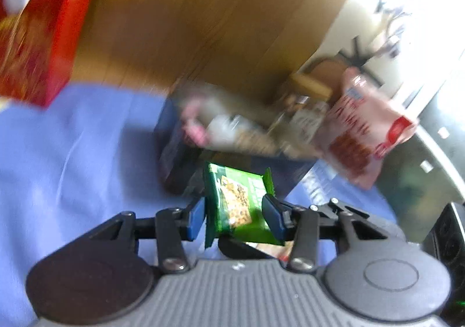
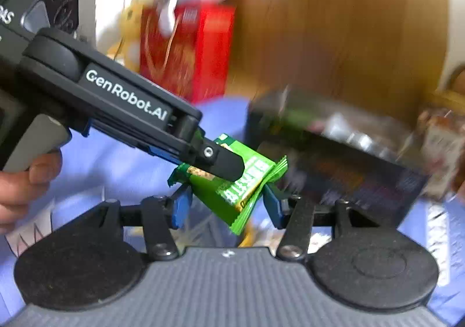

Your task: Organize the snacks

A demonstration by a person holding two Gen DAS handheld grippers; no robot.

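Left tongs are gripping a green snack packet, blue pads pressing on both of its sides, packet standing on edge between them. Right tongs are sitting part open with the same green snack packet lying tilted in the gap; contact with the right blue pads can't be confirmed through the blur, so whether they are gripping it can't be told.

Right wrist view is showing the left tongs from the side, black finger lying across the packet, "GenRobot.AI" on the body, and the person's hand wrapping the handle at lower left. Left wrist view is not showing that; it is showing a pink-and-red snack bag at right beside a dark box holding blurred snacks.

Both views are showing a red snack box standing at the back, the dark box just beyond the packet, and a blue cloth covering the counter. The packet is hanging above the cloth, just in front of the dark box.
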